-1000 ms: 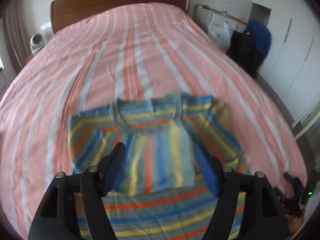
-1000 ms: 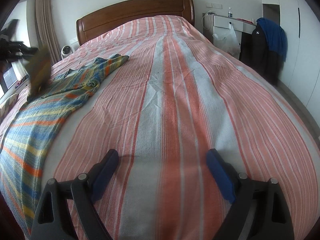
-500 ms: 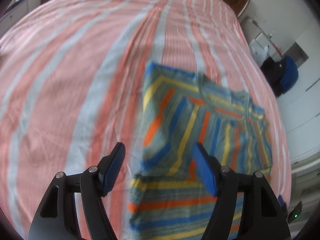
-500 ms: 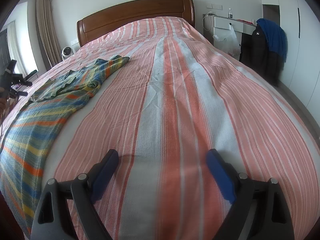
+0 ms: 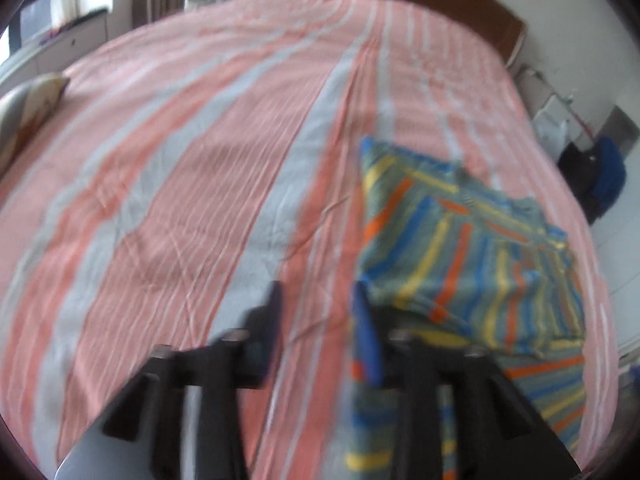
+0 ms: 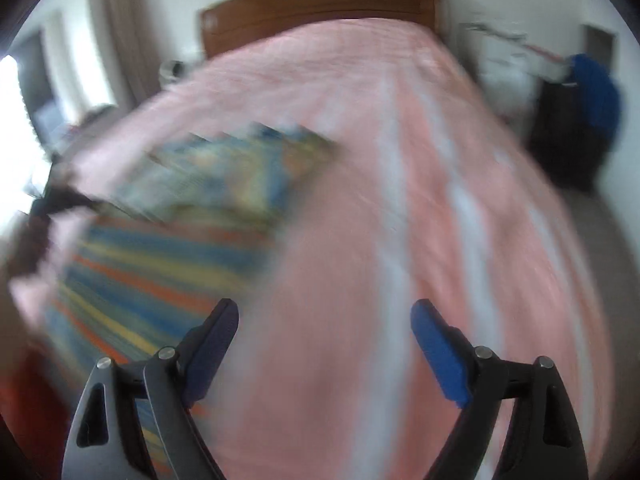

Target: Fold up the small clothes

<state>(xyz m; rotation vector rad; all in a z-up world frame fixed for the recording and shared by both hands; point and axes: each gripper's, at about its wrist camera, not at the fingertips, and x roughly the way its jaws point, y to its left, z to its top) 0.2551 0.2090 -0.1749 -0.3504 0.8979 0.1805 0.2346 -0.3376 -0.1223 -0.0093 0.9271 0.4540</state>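
My left gripper (image 5: pixel 316 308) has its fingers drawn partway together with a gap left between them, nothing caught there; its right blue pad (image 5: pixel 366 344) sits just at the left edge of the striped shirt (image 5: pixel 472 264), though blur keeps me from telling whether it touches the cloth. My right gripper (image 6: pixel 324 344) is spread wide and holds nothing, hanging over bare bedspread (image 6: pixel 420 200) near the foot edge of the bed.

The shirt, banded in blue, yellow, orange and grey-green, lies on the pink and pale-striped bedspread (image 5: pixel 180 200) toward the foot of the bed. In the left wrist view it fills the lower right, with its upper part doubled over onto the lower part, so a folded layer lies on top of a flat one that runs down to the foot edge. In the right wrist view the same shirt (image 6: pixel 168 248) is to the left of my right gripper, close beside its left finger (image 6: pixel 212 340); heavy motion blur hides the folds there.

The wooden headboard (image 6: pixel 320 4) stands at the far end of the bed. A dark and blue garment (image 6: pixel 580 112) hangs by the right side of the bed, well apart from the shirt. A patterned pillow (image 5: pixel 28 108) pokes in at the left edge of the bed
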